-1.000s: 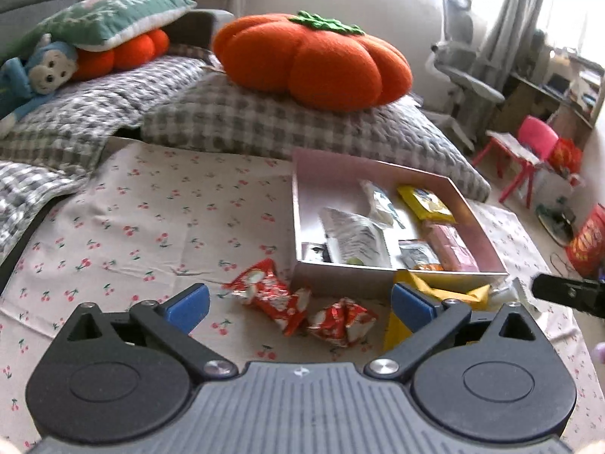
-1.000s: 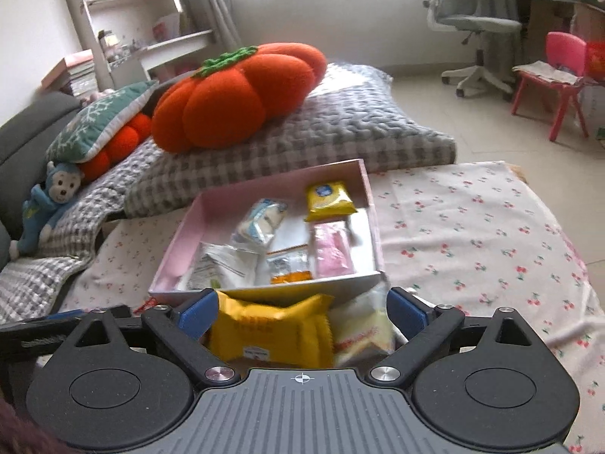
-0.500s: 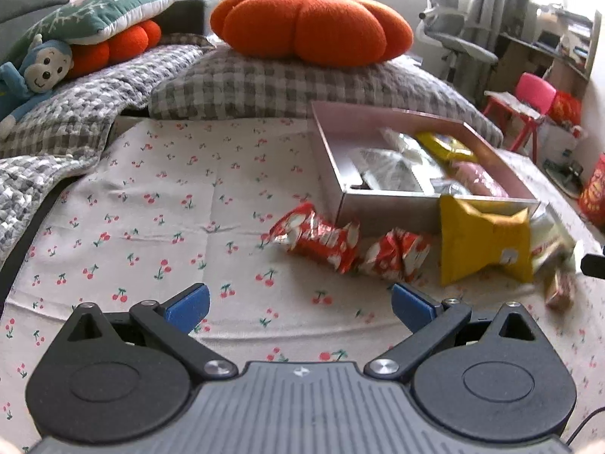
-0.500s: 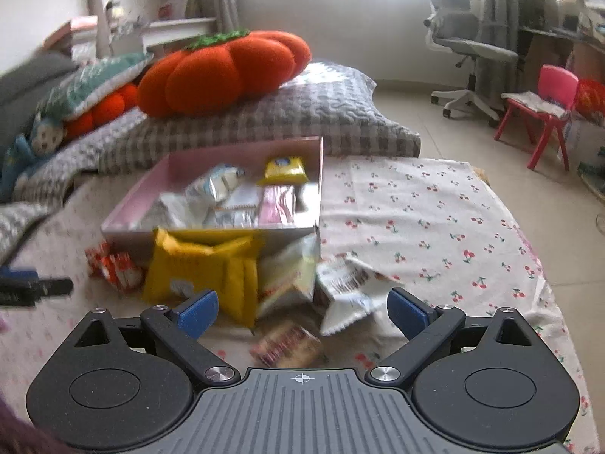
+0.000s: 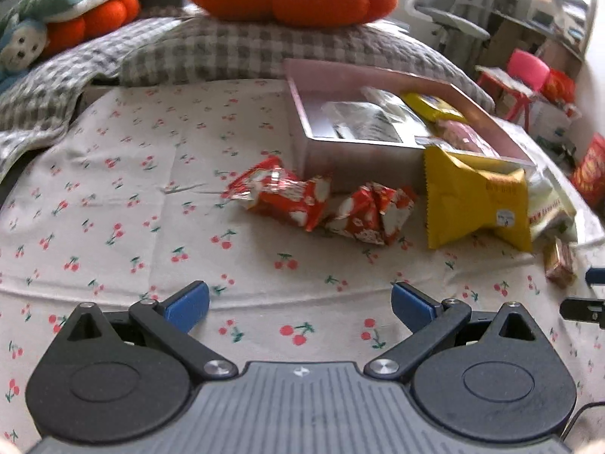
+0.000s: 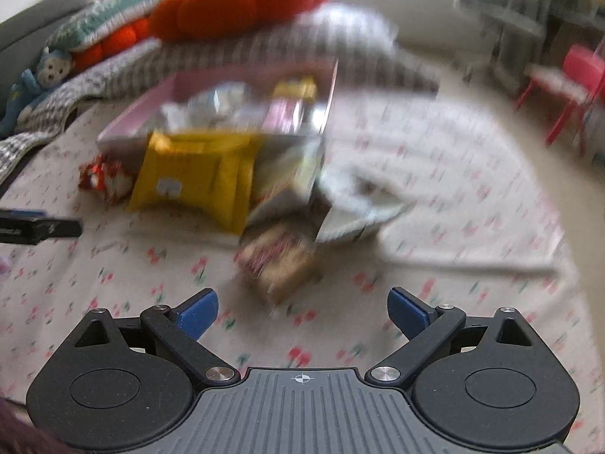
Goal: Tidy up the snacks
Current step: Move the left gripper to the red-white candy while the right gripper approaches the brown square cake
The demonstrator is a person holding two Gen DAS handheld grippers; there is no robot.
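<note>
Left gripper (image 5: 298, 299) open, holding nothing; two red snack packs (image 5: 317, 204) lie ahead of it beside the pink box (image 5: 363, 159); right gripper (image 6: 302, 308) open, empty; a small brown snack (image 6: 280, 265), blurred, sits just ahead on the cherry-print cloth (image 5: 113, 189); yellow bag (image 6: 196, 178) leans against the box.

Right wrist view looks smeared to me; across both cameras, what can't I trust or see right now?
- Right wrist view: motion blur smears the small brown snack and the white packet; labels unreadable.
- Left wrist view: the yellow bag hides the pink box front corner and packets behind it.
- Left wrist view: the right hand-held gripper is cut off by the frame edge.
</note>
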